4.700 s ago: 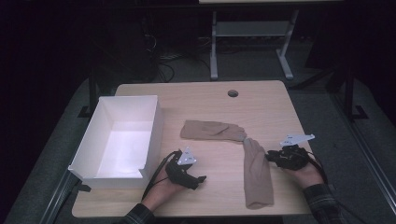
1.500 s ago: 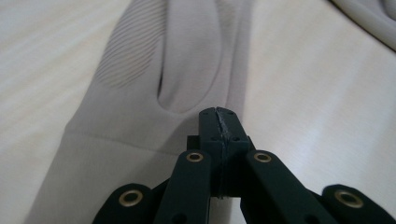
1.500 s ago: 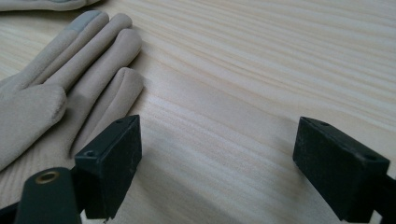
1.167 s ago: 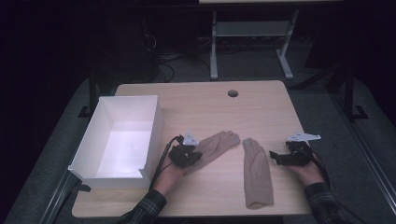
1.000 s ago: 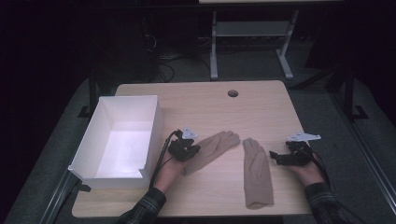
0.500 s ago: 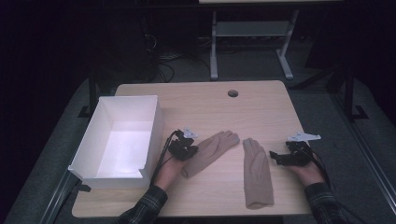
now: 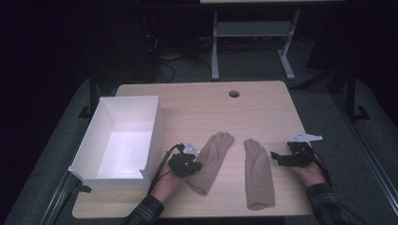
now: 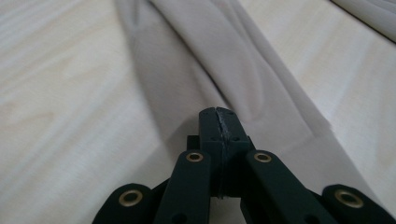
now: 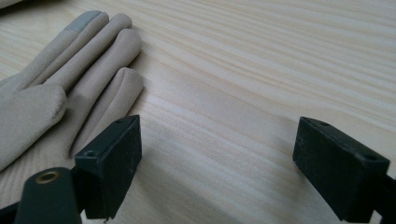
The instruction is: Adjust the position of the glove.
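left claw (image 8: 218,122) low and level, clamped on beige glove (image 7: 210,161); right claw (image 9: 219,172) wide, empty

Two beige gloves (image 7: 210,161) (image 7: 258,172) flat, side by side, apart.

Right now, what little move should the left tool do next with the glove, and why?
Probably carry the left glove toward the white box. The left tool is shut, seemingly pinching the glove's fabric at its edge, and the open box stands just beside it on the table. The right tool is open next to the other glove, so that one can wait.
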`<action>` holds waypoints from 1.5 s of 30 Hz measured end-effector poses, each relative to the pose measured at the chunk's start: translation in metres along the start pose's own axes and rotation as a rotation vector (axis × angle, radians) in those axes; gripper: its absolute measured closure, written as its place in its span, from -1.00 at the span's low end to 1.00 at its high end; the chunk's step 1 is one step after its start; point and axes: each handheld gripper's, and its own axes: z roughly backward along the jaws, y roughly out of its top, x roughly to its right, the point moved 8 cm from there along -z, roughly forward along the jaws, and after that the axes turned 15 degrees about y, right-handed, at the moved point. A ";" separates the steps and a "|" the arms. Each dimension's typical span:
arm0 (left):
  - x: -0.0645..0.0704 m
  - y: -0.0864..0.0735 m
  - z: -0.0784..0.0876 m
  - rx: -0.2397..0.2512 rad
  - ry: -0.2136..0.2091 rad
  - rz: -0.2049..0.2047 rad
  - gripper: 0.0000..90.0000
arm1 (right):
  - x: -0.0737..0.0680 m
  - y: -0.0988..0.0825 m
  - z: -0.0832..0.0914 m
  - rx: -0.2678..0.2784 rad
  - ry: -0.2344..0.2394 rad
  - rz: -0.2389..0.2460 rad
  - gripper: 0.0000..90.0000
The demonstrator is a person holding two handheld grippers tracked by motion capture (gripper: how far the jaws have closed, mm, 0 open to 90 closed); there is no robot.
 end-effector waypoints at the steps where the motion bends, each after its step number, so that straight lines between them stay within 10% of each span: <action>1: 0.002 -0.001 0.001 0.003 -0.007 -0.002 0.99 | 0.000 0.000 0.000 0.000 0.000 0.000 -0.67; 13: 0.034 0.000 0.004 0.014 -0.092 -0.039 0.99 | 0.000 0.000 0.000 0.000 0.000 0.000 -0.67; 33: -0.031 0.034 -0.016 0.054 0.072 0.069 0.38 | 0.000 0.000 0.000 0.000 0.000 0.001 -0.67; 45: -0.030 0.030 -0.032 0.025 0.073 0.066 0.35 | 0.000 0.000 0.000 0.000 0.000 0.000 -0.67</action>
